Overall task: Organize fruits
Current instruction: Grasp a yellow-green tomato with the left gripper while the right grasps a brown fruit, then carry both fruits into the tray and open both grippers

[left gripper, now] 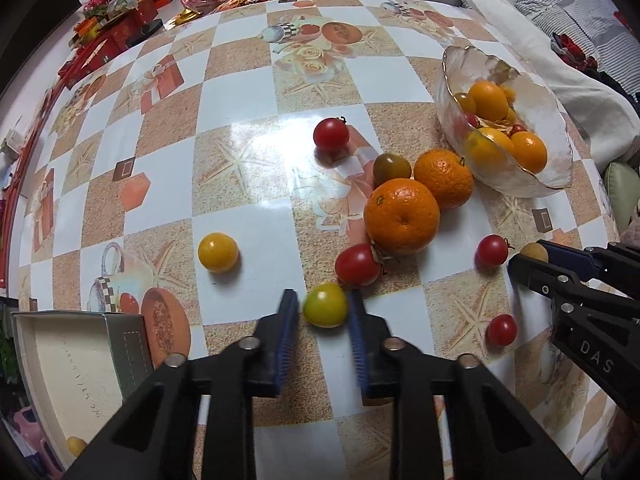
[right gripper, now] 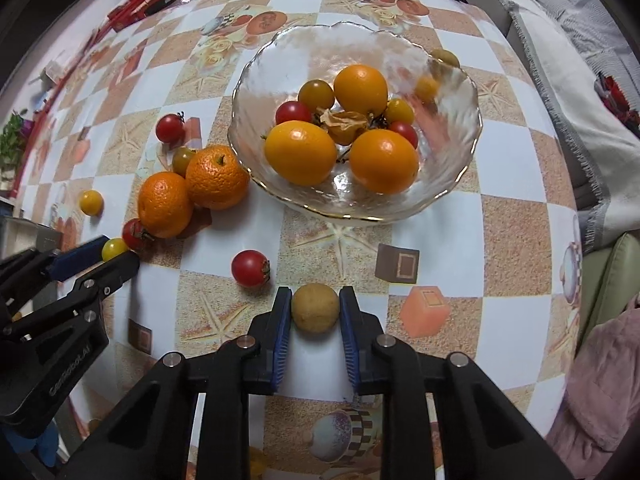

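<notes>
1. Left gripper (left gripper: 322,312) is clamped on a yellow-green tomato (left gripper: 325,305), on the table (left gripper: 248,92) near the oranges (left gripper: 401,216).
2. Right gripper (right gripper: 315,312) is clamped on a tan fruit (right gripper: 315,308), near side of the bowl (right gripper: 256,92).
3. Step judged: both grasps made, neither fruit lifted.
4. Next calls for lifting clear and carrying to the far bowl without squeezing harder.

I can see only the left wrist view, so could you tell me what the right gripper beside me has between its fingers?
Observer: The right gripper is shut on a round tan-brown fruit on the checked tablecloth.
Operator: Thank you. What lies in the middle of the clear glass bowl?
Observer: A papery dried husk sits among the oranges there.
Operator: Is anything hidden beyond the bowl?
Observer: Yes, a small olive-green fruit lies by the glass bowl, at its far rim.
</notes>
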